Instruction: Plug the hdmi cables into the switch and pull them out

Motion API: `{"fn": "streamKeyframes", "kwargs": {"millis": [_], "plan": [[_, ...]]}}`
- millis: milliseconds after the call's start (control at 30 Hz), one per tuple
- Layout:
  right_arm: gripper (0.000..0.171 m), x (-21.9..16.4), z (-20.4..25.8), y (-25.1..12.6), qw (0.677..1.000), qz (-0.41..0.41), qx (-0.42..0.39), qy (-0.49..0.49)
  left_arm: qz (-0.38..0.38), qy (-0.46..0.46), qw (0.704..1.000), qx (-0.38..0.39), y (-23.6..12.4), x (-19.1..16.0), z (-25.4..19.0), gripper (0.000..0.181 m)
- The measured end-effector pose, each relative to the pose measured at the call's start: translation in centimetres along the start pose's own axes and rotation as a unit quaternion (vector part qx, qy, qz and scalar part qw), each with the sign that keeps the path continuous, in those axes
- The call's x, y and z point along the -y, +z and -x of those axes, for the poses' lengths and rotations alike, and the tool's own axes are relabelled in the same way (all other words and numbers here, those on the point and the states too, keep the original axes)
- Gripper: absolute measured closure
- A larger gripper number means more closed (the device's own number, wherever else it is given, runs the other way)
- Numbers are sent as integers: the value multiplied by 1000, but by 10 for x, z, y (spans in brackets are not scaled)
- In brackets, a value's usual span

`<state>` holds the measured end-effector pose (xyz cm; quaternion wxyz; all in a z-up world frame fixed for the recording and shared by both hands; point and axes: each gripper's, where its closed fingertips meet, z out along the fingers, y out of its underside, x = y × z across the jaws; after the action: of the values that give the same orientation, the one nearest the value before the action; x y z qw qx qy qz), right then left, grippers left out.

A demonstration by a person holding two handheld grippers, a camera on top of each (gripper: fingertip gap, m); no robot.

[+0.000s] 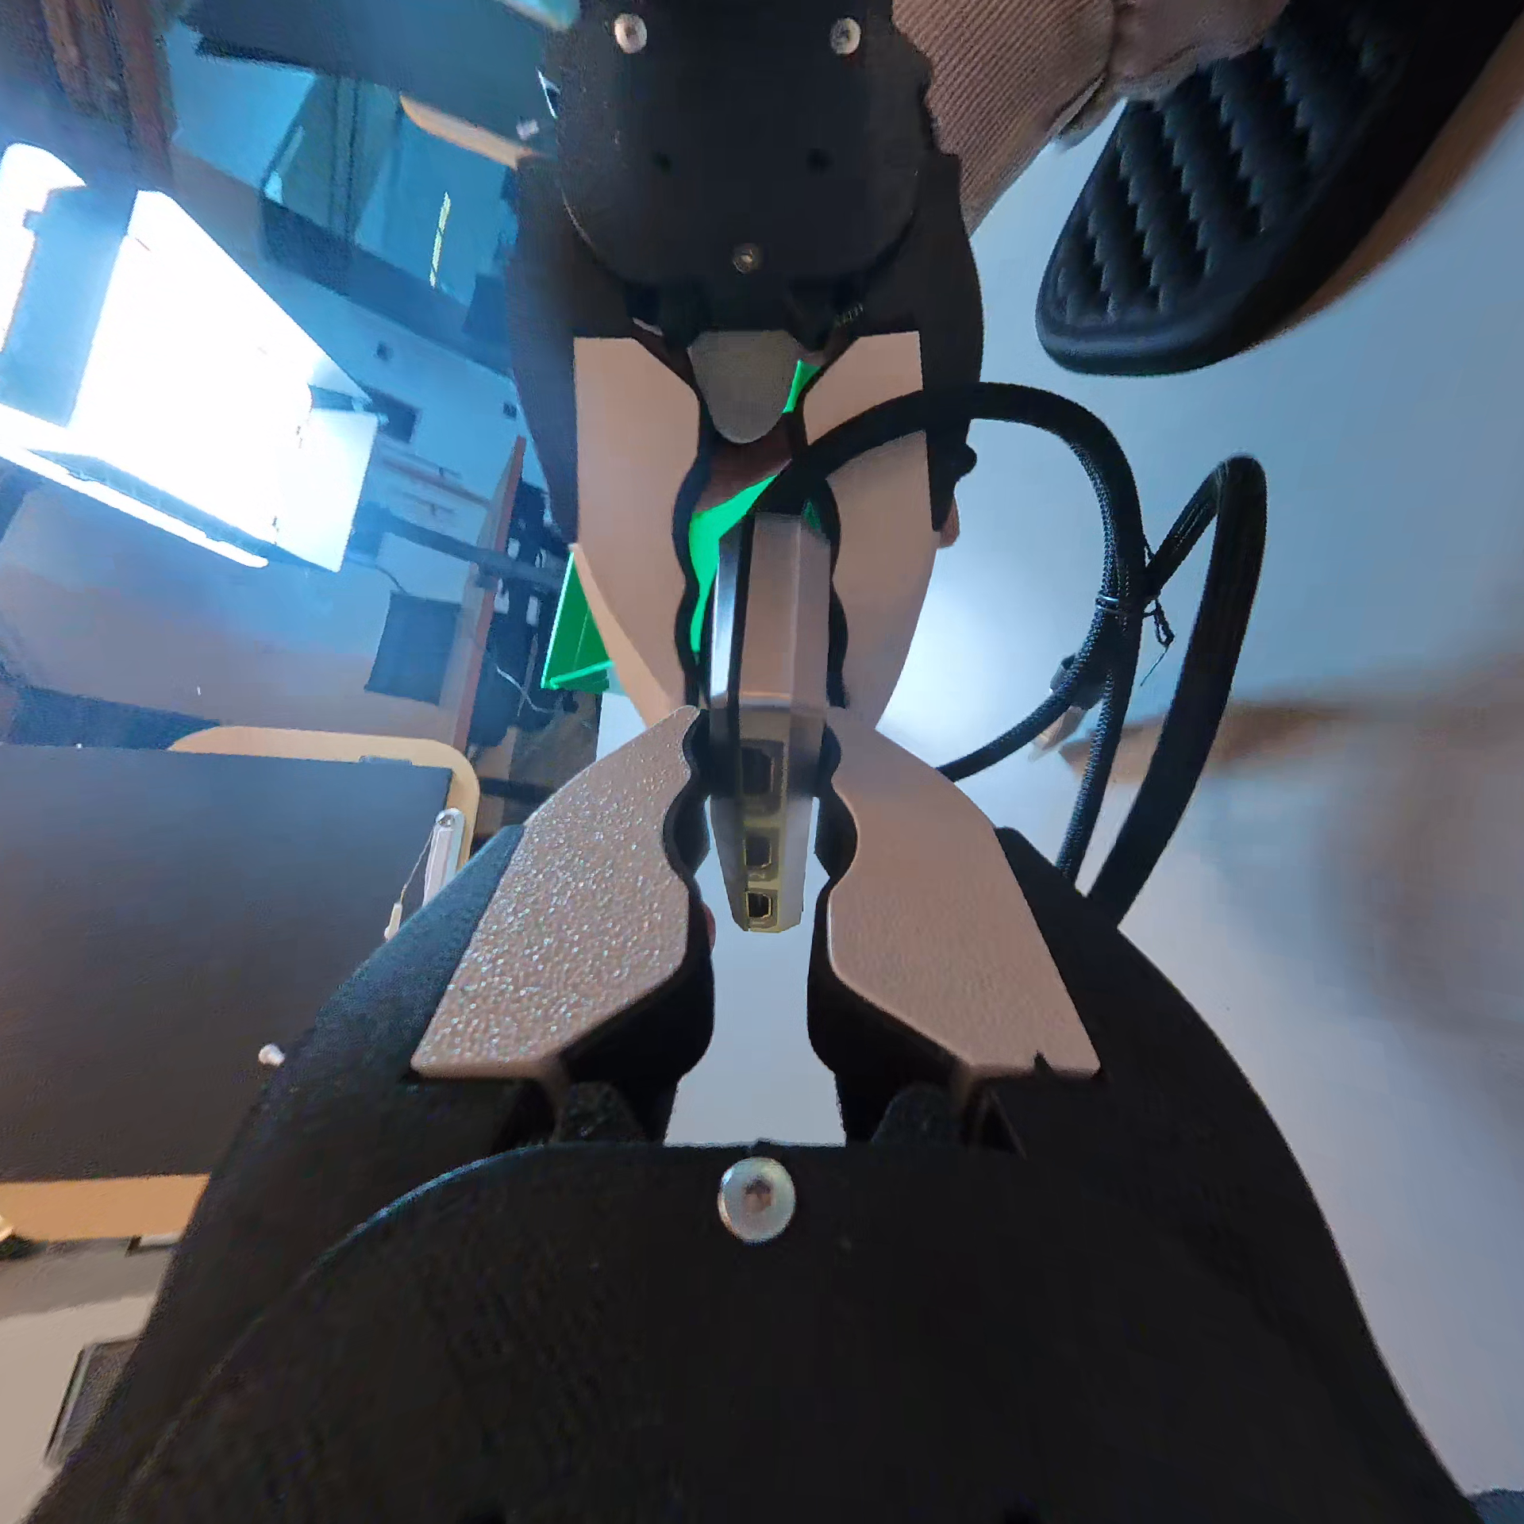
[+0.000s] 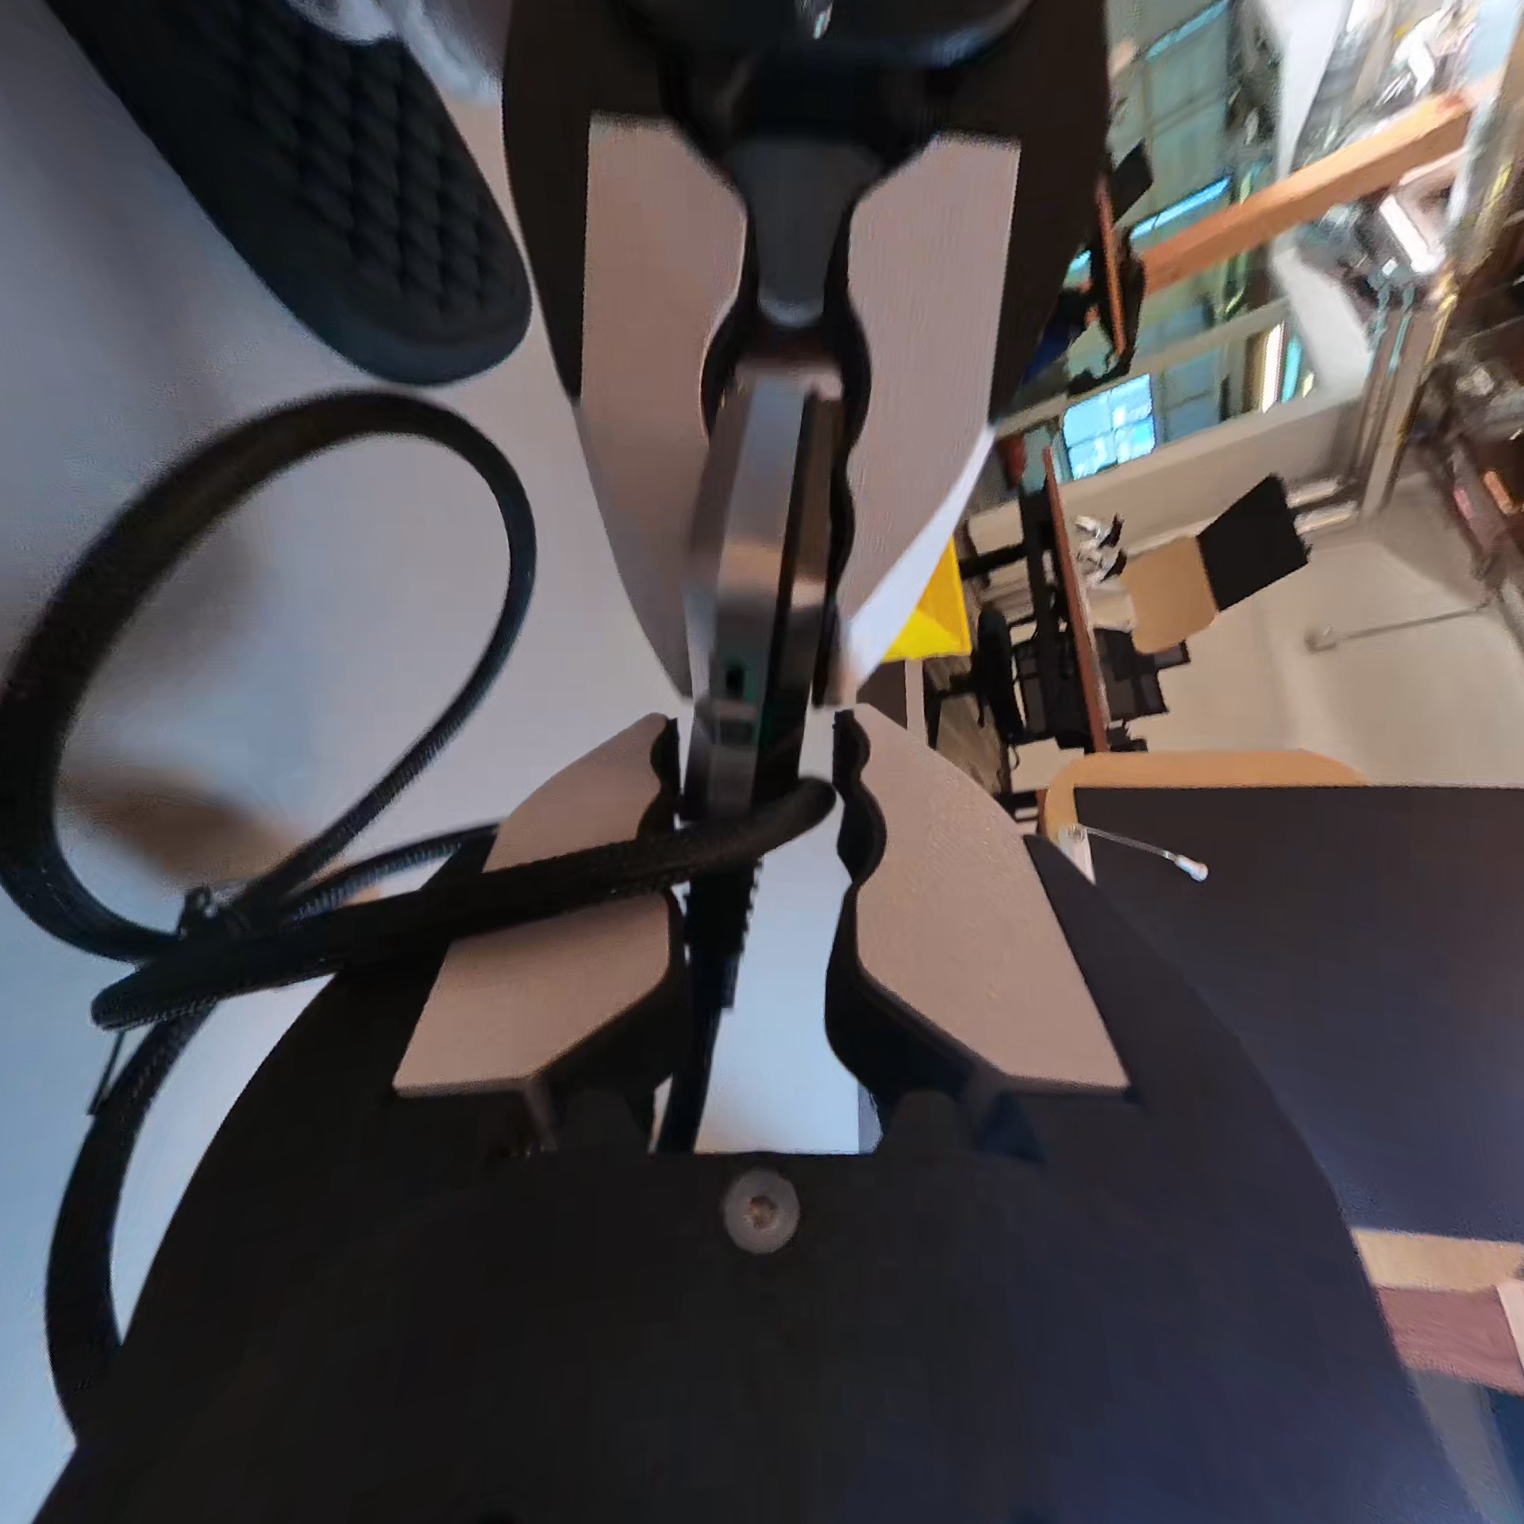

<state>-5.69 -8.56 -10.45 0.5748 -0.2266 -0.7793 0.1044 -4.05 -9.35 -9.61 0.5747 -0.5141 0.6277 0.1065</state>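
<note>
In the left wrist view, the left gripper [image 1: 759, 792] has its fingers [image 1: 577, 891] clamped on the near end of the switch [image 1: 763, 726], a slim grey box held edge-on and lifted above the white bench [image 1: 1319, 577]. 3 ports show along the switch's near edge, none with a plug in it. The right gripper [image 1: 754, 495] faces in from the far side, its fingers closed on the switch's far end. A black braided hdmi cable [image 1: 1105, 577] loops over the bench to the right, bound with a tie. A black ribbed pad [image 1: 1237, 206] lies at the upper right.

In the right wrist view, which is blurred, the right gripper [image 2: 754, 771] has its fingers [image 2: 561, 932] pressed on the near end of the switch [image 2: 750, 528], with the left gripper [image 2: 767, 346] gripping the opposite end. The hdmi cable [image 2: 272, 684] coils on the bench [image 2: 247, 330] at left, and 1 strand crosses over the near left finger to the switch's end; whether a plug is seated there cannot be told.
</note>
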Motion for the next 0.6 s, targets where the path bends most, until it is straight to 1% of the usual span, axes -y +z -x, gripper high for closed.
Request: {"fn": "streamKeyframes", "kwargs": {"millis": [67,133,233,300,367,467,533,600], "plan": [[134,-1,-1,2,1000,8,-13,-12,47,15,999,10,5,-3,-1,159],[134,-2,-3,1,999,8,-28,-21,71,24,997,24,6,-4,1,159],[138,-4,-2,3,999,8,-39,-19,66,17,997,17,6,-5,-1,159],[139,-8,-2,5,999,-1,-37,-6,46,-2,999,14,8,-9,-1,158],[139,-10,-2,5,999,-13,-32,16,19,-37,999,4,8,-12,0,157],[140,-22,-7,1,999,2,-41,19,9,-81,997,6,0,-30,9,151],[140,-31,-12,-4,998,15,-44,29,-9,-147,989,22,-12,-45,25,147],[140,-39,-20,-10,997,32,-61,31,-16,-224,973,47,-30,-66,48,136]]}}
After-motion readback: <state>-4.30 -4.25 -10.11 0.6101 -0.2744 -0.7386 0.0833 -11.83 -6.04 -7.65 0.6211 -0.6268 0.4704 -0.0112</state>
